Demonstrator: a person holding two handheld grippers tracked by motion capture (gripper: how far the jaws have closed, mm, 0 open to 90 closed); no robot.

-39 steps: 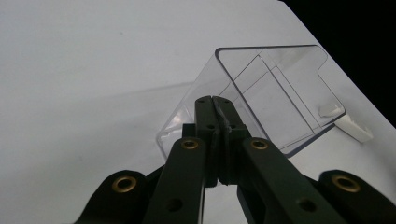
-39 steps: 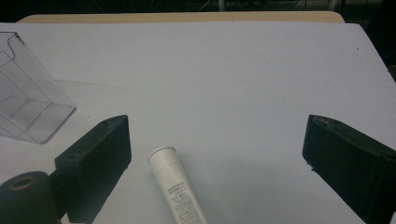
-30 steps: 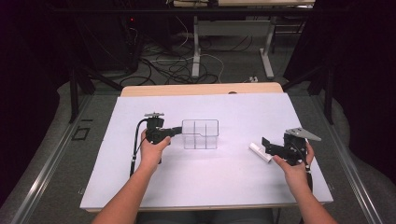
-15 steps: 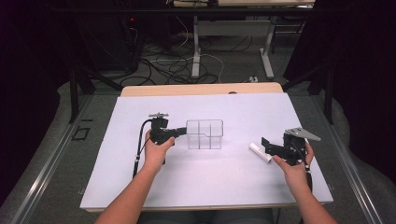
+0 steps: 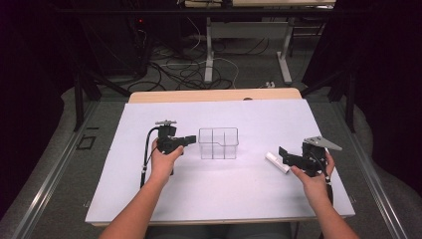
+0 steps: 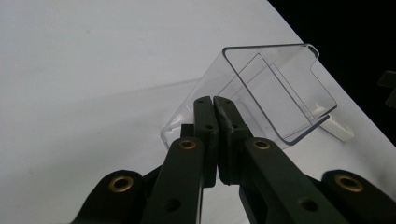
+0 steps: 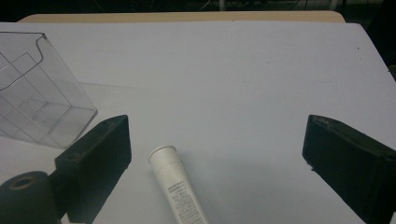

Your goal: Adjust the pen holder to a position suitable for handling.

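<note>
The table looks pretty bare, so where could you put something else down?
Free: the table behind the clear box, and its near strip between the forearms. Crowded: around the box, pinched by the left gripper, and the white tube between the right gripper's open jaws.

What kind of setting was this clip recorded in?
Most likely a lab or workshop recording station, not a home. A white-covered table stands under dark surroundings, loose cables trail over the floor behind it, and metal desk legs stand beyond.
</note>
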